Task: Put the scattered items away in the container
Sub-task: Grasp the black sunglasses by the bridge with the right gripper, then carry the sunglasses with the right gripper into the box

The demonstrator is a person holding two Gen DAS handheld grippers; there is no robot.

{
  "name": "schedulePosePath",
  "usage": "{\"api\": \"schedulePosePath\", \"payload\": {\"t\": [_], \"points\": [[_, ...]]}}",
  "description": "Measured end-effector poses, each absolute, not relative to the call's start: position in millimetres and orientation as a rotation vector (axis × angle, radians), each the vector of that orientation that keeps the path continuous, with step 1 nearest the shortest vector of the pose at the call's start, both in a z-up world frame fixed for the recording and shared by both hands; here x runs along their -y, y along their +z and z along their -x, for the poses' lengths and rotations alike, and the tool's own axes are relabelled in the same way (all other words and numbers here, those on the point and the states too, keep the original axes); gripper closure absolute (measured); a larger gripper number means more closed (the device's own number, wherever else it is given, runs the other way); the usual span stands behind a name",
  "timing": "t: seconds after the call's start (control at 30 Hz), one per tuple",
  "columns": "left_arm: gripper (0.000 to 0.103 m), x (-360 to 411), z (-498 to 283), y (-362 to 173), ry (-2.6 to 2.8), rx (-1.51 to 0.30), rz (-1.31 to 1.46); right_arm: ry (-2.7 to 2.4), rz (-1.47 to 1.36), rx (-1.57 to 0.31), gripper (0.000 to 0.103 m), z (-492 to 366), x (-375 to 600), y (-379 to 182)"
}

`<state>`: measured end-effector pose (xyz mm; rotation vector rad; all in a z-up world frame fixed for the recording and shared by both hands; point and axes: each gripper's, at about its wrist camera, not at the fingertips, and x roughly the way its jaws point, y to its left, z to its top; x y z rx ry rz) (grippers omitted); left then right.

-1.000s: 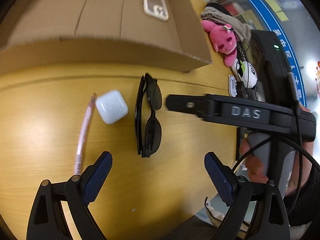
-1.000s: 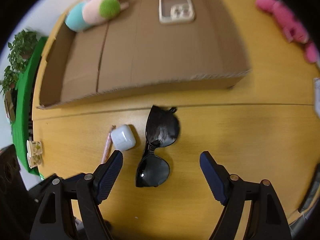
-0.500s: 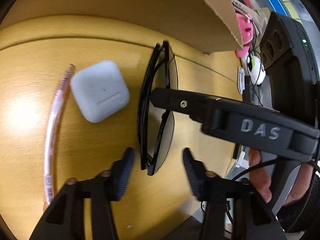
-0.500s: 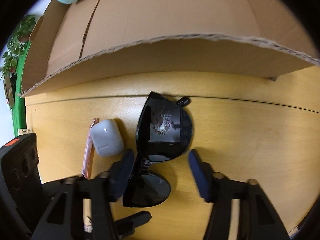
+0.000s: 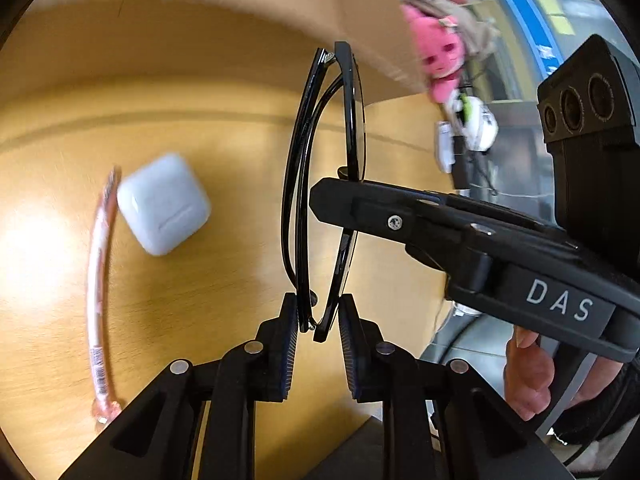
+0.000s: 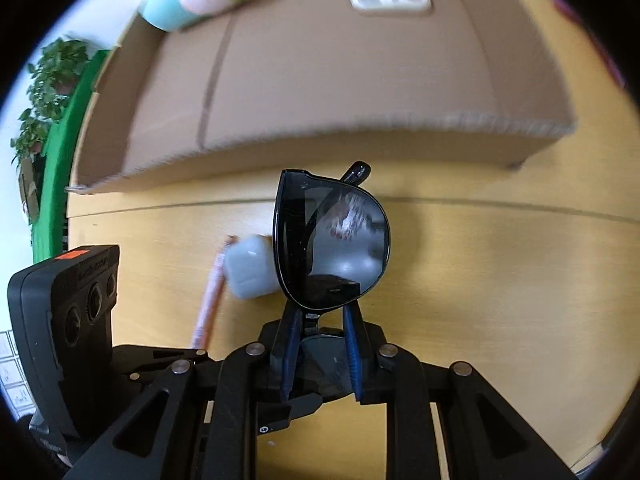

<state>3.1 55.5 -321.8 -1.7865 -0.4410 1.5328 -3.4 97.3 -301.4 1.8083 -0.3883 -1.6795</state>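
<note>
I am holding the black sunglasses [image 5: 320,184] with both tongs. My left gripper [image 5: 318,320] is pinching the near end. My right gripper [image 6: 320,334] is closing on the middle. They are above the wooden table [image 6: 500,280], near the cardboard box [image 6: 340,80].

The sunglasses [image 6: 332,240] are glossy black plastic with dark, mirror-like lenses. The table [image 6: 500,280] is smooth wood-grain with a soft sheen. The box [image 6: 340,80] is matt brown cardboard — its cut edge rough and corrugated. The earbud case [image 5: 164,204] is smooth white plastic. The left gripper [image 5: 318,320] is matt black plastic — ribbed blue pads, metal rivets.
</note>
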Motion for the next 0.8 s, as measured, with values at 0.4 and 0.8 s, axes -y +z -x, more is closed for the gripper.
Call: {"api": "schedulePosePath", "payload": {"t": [0.4, 0.8], "points": [[0.083, -7.3, 46.0, -186.2, 1.727, 0.49, 1.499, -1.865, -1.617, 0.444, 0.083, 61.0, -124.1, -155.8], [0.084, 83.6, 123.0, -175.1, 1.837, 0.612, 1.506, -1.824, -1.495, 0.433, 0.083, 144.9, -46.5, -101.6]]}}
